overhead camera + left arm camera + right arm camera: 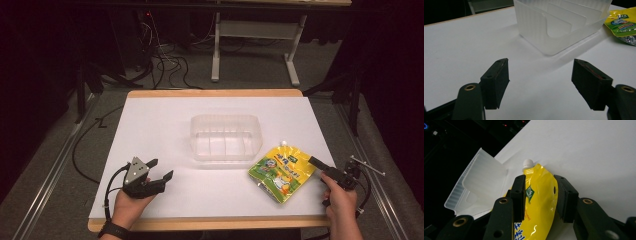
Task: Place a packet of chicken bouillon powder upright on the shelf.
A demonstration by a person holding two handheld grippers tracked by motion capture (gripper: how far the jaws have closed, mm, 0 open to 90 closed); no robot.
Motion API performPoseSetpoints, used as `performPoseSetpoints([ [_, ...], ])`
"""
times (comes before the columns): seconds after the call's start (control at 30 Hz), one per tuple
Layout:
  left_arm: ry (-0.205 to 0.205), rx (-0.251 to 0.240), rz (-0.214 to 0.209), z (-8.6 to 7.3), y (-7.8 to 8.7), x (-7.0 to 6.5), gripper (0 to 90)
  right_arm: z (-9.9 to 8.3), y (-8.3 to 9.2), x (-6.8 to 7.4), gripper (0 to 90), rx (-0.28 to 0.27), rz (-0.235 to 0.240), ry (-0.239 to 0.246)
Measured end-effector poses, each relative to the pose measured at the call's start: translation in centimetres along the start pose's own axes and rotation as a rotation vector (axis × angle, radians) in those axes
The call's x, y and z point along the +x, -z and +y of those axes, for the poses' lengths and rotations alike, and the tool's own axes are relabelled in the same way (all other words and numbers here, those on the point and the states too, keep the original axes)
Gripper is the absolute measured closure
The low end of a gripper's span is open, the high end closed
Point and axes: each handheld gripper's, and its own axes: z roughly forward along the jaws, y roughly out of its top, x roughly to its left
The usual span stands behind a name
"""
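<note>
A yellow spouted pouch (pixel 282 172) with a white cap lies on the white tabletop (pixel 160 125) at the front right. My right gripper (pixel 312 161) reaches it from the right. In the right gripper view the pouch (pixel 539 195) bows between the two black jaws, whose pads touch its sides, so the right gripper (pixel 540 180) is shut on it. A clear plastic container (pixel 226 120) with inner dividers stands at the table's middle. At the front left my left gripper (pixel 162 168) rests low over the table, open with nothing between its jaws. It (pixel 540 62) points at the container (pixel 536 32).
The pouch (pixel 622 23) lies just beyond the container's right side in the left gripper view. The container (pixel 481 175) lies left of the pouch in the right gripper view. Cables and a metal stand's legs (pixel 216 60) are on the floor behind the table.
</note>
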Motion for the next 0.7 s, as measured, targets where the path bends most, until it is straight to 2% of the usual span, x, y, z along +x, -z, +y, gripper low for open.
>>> performPoseSetpoints([
  [0.07, -0.003, 0.001, -0.001, 0.0, 0.0, -0.02, 30.8, -0.06, -0.2, 0.13, 64.9, 0.01, -0.017, 0.008],
  [0.17, -0.004, 0.001, -0.003, 0.01, 0.0, -0.03, 30.8, -0.04, -0.07, 0.33, 66.2, 0.001, 0.016, -0.003],
  [0.23, -0.007, 0.003, -0.003, 0.0, -0.01, -0.04, 30.9, -0.06, -0.25, 0.39, 65.9, 0.017, -0.026, 0.015],
  [0.27, -0.008, 0.004, -0.004, 0.0, -0.01, -0.04, 30.9, -0.21, -0.39, 0.18, 65.9, 0.024, -0.031, -0.001],
  [0.33, -0.01, 0.005, -0.003, 0.01, -0.02, -0.05, 30.9, -0.23, -0.34, -0.14, 65.5, 0.024, -0.009, -0.022],
  [0.57, -0.014, 0.006, -0.007, 0.02, -0.04, -0.09, 30.9, -0.26, -0.09, -0.28, 61.9, 0.04, -0.091, -0.034],
  [0.7, -0.017, 0.007, -0.009, 0.02, -0.1, -0.13, 31.1, -0.32, 0.01, -0.4, 61.4, 0.049, -0.099, -0.04],
])
